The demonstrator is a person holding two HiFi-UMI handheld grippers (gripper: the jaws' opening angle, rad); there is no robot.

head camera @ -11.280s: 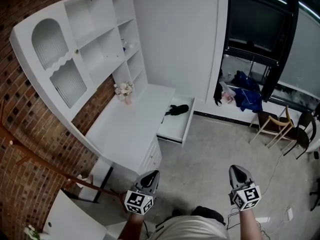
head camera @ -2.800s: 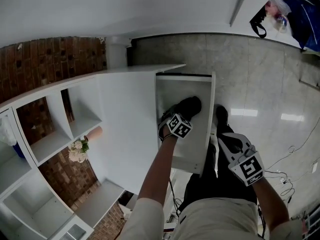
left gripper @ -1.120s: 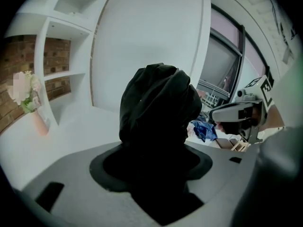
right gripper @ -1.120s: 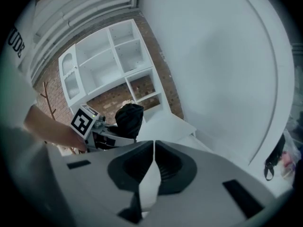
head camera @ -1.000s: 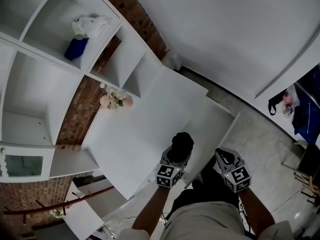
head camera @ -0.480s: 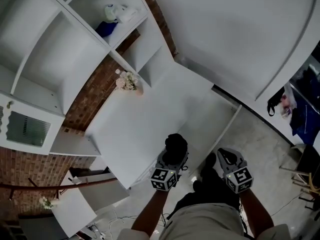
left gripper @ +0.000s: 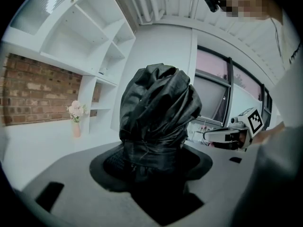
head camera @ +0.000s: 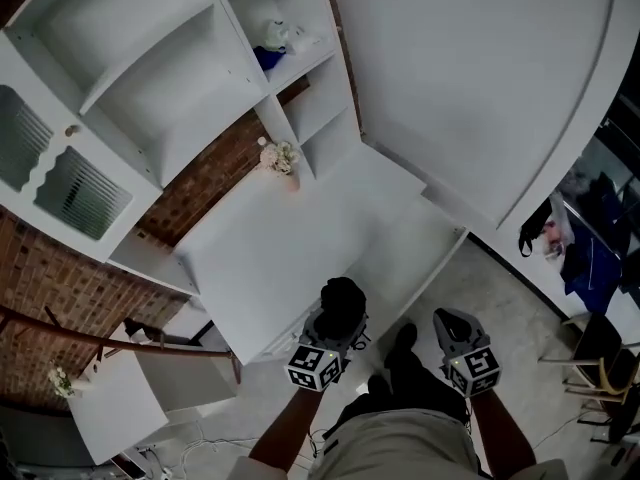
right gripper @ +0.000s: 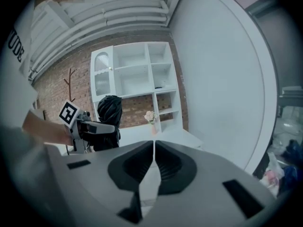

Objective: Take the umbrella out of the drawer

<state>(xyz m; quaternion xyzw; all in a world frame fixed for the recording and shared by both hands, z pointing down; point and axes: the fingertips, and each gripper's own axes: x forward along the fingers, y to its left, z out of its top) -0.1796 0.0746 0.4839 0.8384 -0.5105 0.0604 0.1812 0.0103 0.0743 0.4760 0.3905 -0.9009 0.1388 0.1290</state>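
Observation:
My left gripper [head camera: 337, 326] is shut on the folded black umbrella [head camera: 342, 300], which I hold above the front edge of the white desk [head camera: 270, 253]. In the left gripper view the umbrella [left gripper: 156, 110] stands bunched between the jaws of the left gripper [left gripper: 154, 157] and fills the middle of the picture. The white drawer [head camera: 418, 251] stands pulled out to the right of the desk and shows nothing inside. My right gripper [head camera: 447, 320] hangs over the floor beside the drawer, and its jaws [right gripper: 154, 144] are shut with nothing in them. From the right gripper view the umbrella [right gripper: 109, 109] shows at the left.
A white shelf unit [head camera: 180, 78] rises behind the desk, with a small vase of flowers [head camera: 281, 158] on the desk top. A white wall panel [head camera: 470, 88] stands to the right. Chairs [head camera: 600, 368] and a blue bag [head camera: 590, 258] are at far right, a low white table [head camera: 120, 408] at lower left.
Both grippers have lifted and drawn back from the drawer toward the person, the umbrella still in the left one. The head view has swung, showing more shelves.

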